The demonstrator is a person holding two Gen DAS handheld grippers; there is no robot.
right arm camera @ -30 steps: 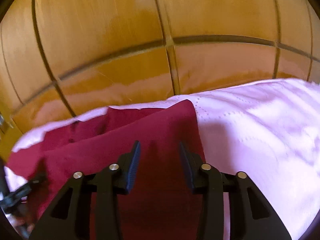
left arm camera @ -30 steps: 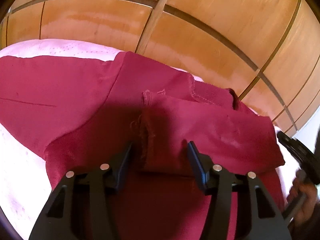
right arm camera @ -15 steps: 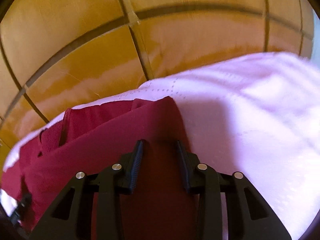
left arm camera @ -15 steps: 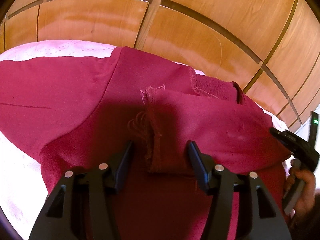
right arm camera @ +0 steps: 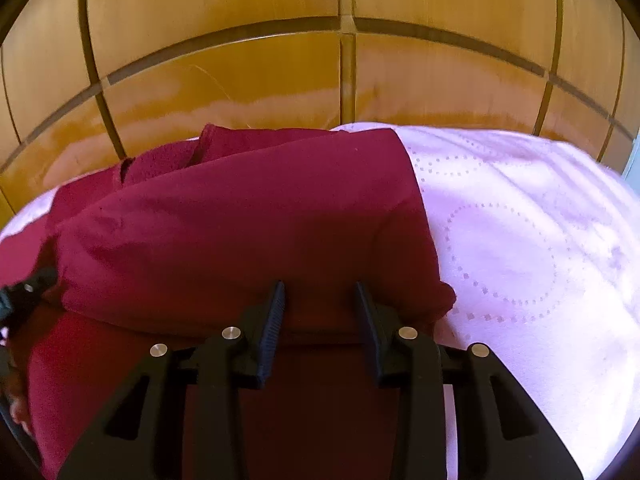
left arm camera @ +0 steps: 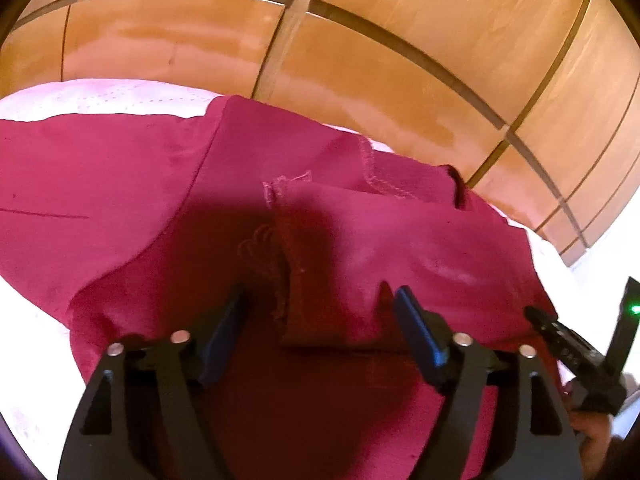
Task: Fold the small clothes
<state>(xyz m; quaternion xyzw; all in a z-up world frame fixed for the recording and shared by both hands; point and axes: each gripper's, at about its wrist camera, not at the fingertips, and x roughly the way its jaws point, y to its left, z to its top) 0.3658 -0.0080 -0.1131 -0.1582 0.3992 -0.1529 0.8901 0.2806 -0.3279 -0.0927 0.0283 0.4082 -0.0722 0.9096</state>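
Between the spread jaws of the left gripper (left arm camera: 320,328), which have just been opening, lies one folded maroon garment (left arm camera: 280,200), unpinched. Right gripper (right arm camera: 320,312) stands part-open over its folded edge. One pink bedspread (right arm camera: 520,240) lies underneath, wooden panelling (right arm camera: 280,60) behind.

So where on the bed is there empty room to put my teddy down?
Right of the red garment, the pink dotted bedspread lies bare up to the wooden headboard. A smaller bare patch shows at the garment's left edge. The middle is crowded with folded cloth.
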